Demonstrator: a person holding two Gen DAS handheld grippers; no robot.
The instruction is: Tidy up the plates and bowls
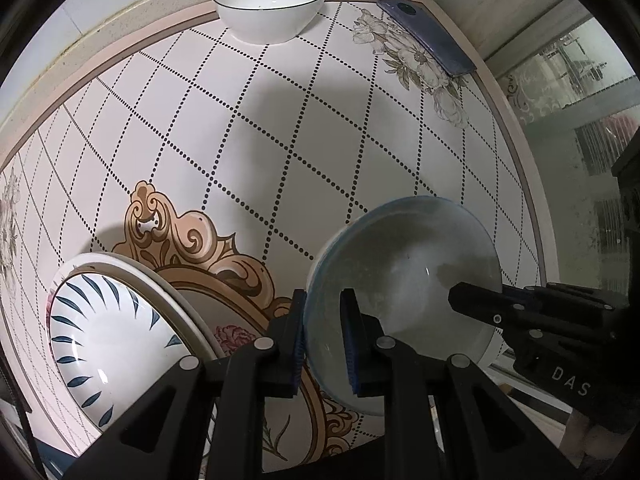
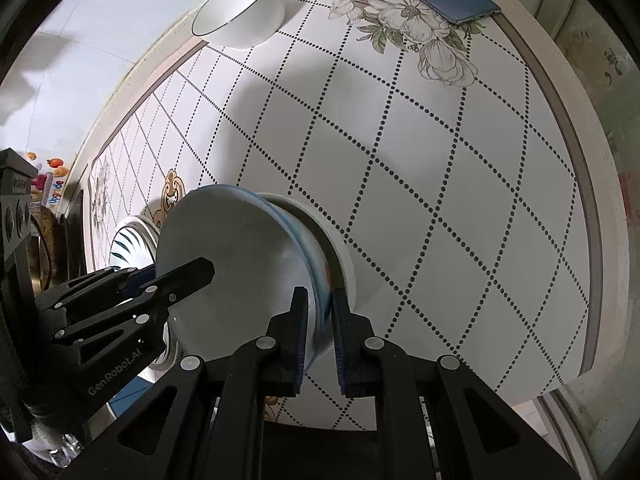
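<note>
A blue-rimmed bowl [image 1: 404,280] is gripped by its rim on opposite sides, pinched between the fingers of the left gripper [image 1: 323,344] and the right gripper [image 2: 320,336] above the patterned table [image 1: 260,140]. Just left of it, a leaf-patterned bowl [image 1: 100,340] is seen stacked on a plate. A white bowl [image 1: 270,4] and a blue phone [image 1: 428,36] are set at the table's far edge.

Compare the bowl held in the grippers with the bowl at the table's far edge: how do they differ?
The held bowl is blue-tinted, tilted and pinched at its rim by both grippers; the far bowl is white with a thin dark rim line, upright and untouched on the table. Both look empty.
</note>
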